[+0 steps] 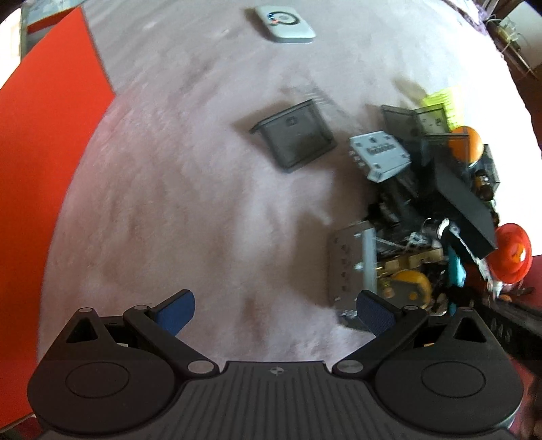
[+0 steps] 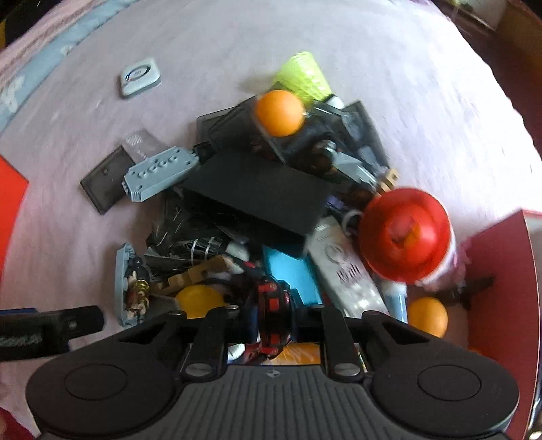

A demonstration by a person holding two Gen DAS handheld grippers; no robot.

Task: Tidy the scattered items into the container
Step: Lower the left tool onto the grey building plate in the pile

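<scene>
Right gripper (image 2: 274, 318), jaws nearly together, clamps a red-and-black gadget (image 2: 272, 316) low over the heap of clutter. Left gripper (image 1: 275, 309) hangs w/ jaws spread wide & nothing between them, above bare pinkish bedspread (image 1: 176, 189), the heap off to its right. Just beyond the right gripper: yellow ball (image 2: 198, 299), blue box (image 2: 291, 274), white remote (image 2: 345, 274), orange ball (image 2: 427, 315). Mid-heap: black box (image 2: 257, 193), red cap (image 2: 404, 233), grey block (image 2: 159, 172). Farther: smoky tray (image 1: 294, 135), lying apart; second orange ball (image 2: 279, 113) atop the pile; lime shuttlecock (image 2: 305, 78). Farthest: white square device (image 1: 284, 23). Which piece is the container, can't tell.
</scene>
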